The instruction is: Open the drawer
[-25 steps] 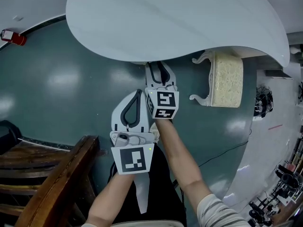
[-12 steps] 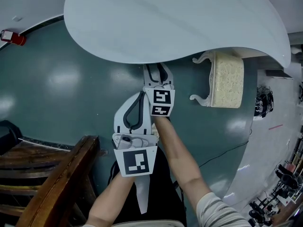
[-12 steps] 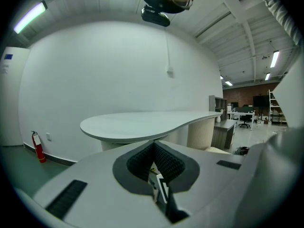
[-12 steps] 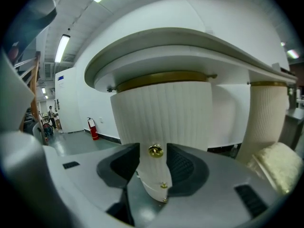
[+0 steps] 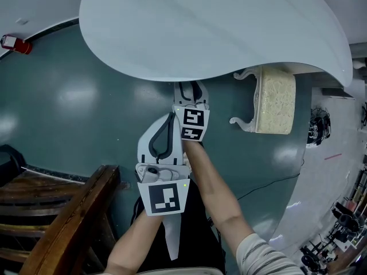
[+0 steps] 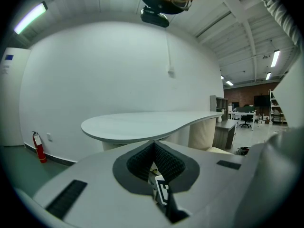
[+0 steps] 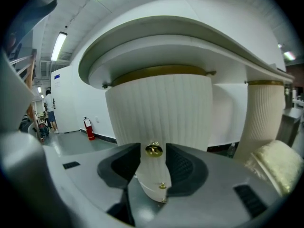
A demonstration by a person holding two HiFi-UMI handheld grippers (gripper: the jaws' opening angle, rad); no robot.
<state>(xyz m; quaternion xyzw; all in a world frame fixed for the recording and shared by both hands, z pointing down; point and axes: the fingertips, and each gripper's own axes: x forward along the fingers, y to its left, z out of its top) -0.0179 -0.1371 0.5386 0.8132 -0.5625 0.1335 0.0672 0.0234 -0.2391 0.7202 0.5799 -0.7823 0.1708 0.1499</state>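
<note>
The right gripper (image 5: 190,86) reaches to 12 o'clock in the head view, its tips tucked under the rim of the white table (image 5: 218,27). In the right gripper view its jaws stand wide apart and have just been closing a little. The brass knob (image 7: 153,149) sits between them, with a pad at 3 and at 9 o'clock of it, and neither pad presses on it, so this claw grips nothing.

The knob belongs to the drawer (image 7: 156,127), set in the ribbed white pedestal (image 7: 190,103) beneath the tabletop. The ribbed front looks flush with the pedestal, though the seams are too fine to make out. A smaller knob (image 7: 162,185) shows at 6 o'clock of the first, lower on the same front.

The left gripper (image 5: 170,117) hangs at 7 o'clock of the right one, just beside it and short of the table. Its jaws meet at the tips with nothing in them. Through the gap behind the tips, the left gripper view shows the right gripper's marker cube (image 6: 162,192).

A cream stool (image 5: 275,99) stands at 3 o'clock of the right gripper, partly under the table. A wooden chair (image 5: 63,216) fills the 8 o'clock corner of the head view, and a red extinguisher (image 5: 15,44) lies at its 10 o'clock edge
</note>
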